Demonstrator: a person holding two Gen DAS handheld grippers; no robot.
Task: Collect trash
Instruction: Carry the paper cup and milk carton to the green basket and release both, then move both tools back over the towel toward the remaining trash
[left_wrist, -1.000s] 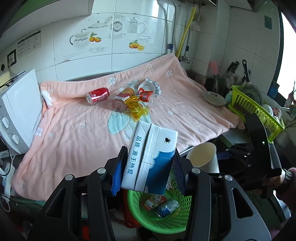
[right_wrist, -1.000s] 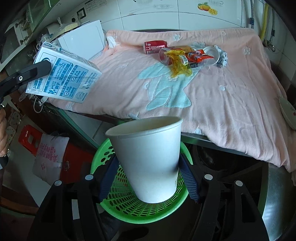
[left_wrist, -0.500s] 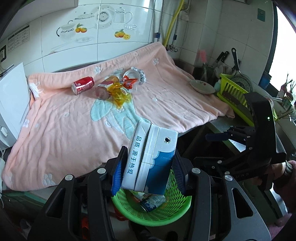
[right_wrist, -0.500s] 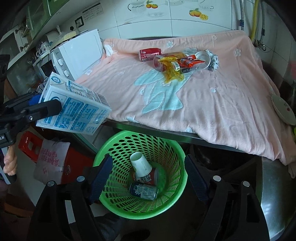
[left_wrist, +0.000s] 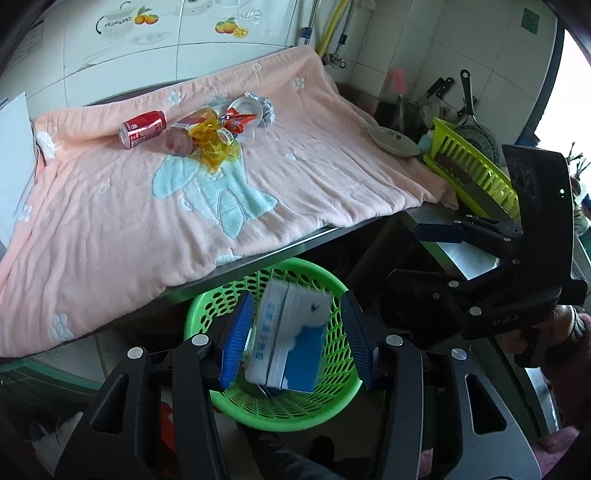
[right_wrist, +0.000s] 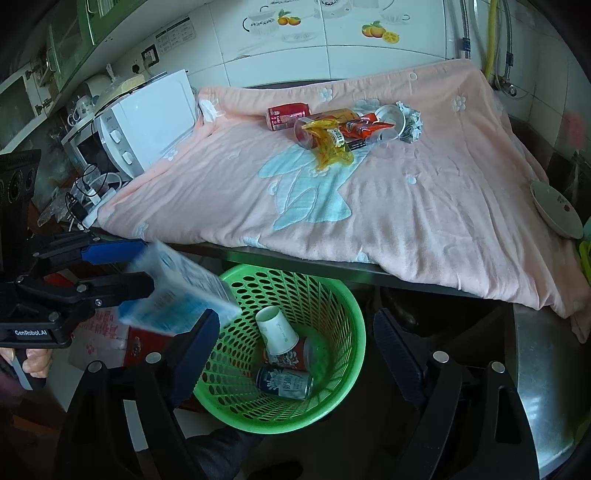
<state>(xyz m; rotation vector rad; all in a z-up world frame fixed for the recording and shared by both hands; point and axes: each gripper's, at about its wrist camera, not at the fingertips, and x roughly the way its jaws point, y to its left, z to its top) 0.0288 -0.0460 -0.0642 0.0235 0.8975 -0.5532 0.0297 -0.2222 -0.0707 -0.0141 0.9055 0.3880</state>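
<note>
A blue and white milk carton (left_wrist: 288, 339) is falling, blurred, between the spread jaws of my left gripper (left_wrist: 297, 339) above the green basket (left_wrist: 332, 402). It also shows in the right wrist view (right_wrist: 177, 291), just off the left gripper's fingers (right_wrist: 110, 254). My right gripper (right_wrist: 295, 354) is open and empty over the basket (right_wrist: 332, 391), which holds a paper cup (right_wrist: 277, 328) and two cans. A red can (left_wrist: 142, 127), an orange wrapper (left_wrist: 216, 147) and other trash lie on the pink blanket (left_wrist: 129, 221).
A white microwave (right_wrist: 144, 122) stands at the blanket's left end. A dish (left_wrist: 393, 140) and a yellow-green rack (left_wrist: 476, 173) with pans sit to the right. The steel counter edge (right_wrist: 332, 266) runs above the basket.
My right gripper opened and dropped the paper cup into the basket. My left gripper moved over the basket, then opened, and the carton is dropping.
</note>
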